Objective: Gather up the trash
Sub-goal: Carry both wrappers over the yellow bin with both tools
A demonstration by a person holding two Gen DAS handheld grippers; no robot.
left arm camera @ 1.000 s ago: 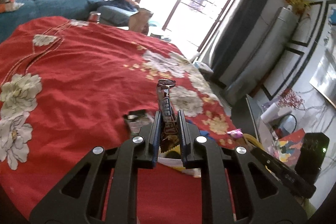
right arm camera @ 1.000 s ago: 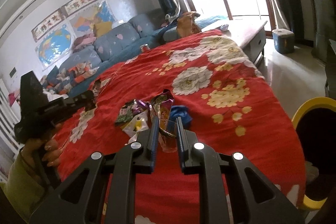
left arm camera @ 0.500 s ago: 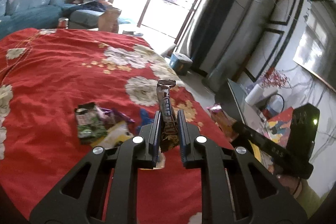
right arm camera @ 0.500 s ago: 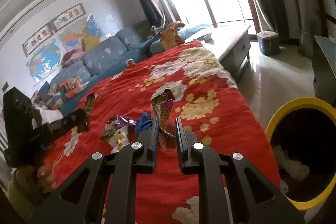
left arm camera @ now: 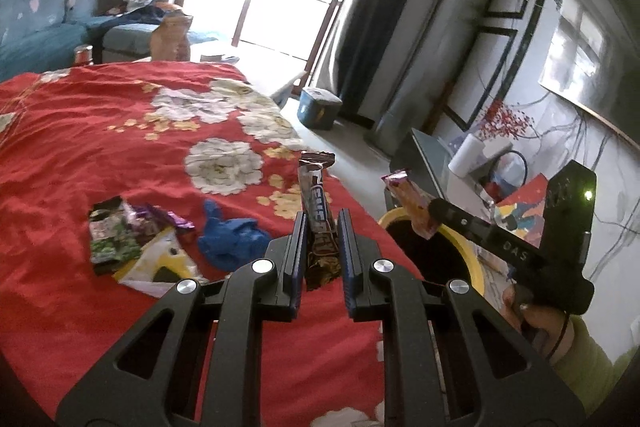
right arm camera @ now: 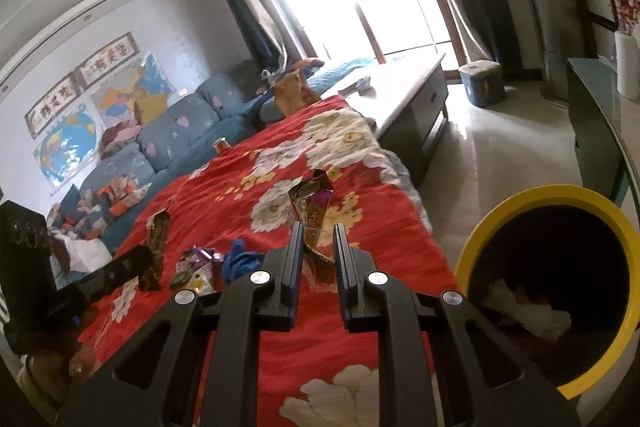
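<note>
Red floral cloth covers the table [left arm camera: 80,155]; the left gripper [left arm camera: 322,227] pinches a brown chocolate-bar wrapper [left arm camera: 316,195] upright; the right gripper [right arm camera: 316,239] clamps a crumpled purple-and-gold foil wrapper [right arm camera: 312,203]; the yellow-rimmed round bin [right arm camera: 516,203] sits low beside the table, nearer the right gripper; more wrappers [left arm camera: 120,239] lie on the cloth.
</note>
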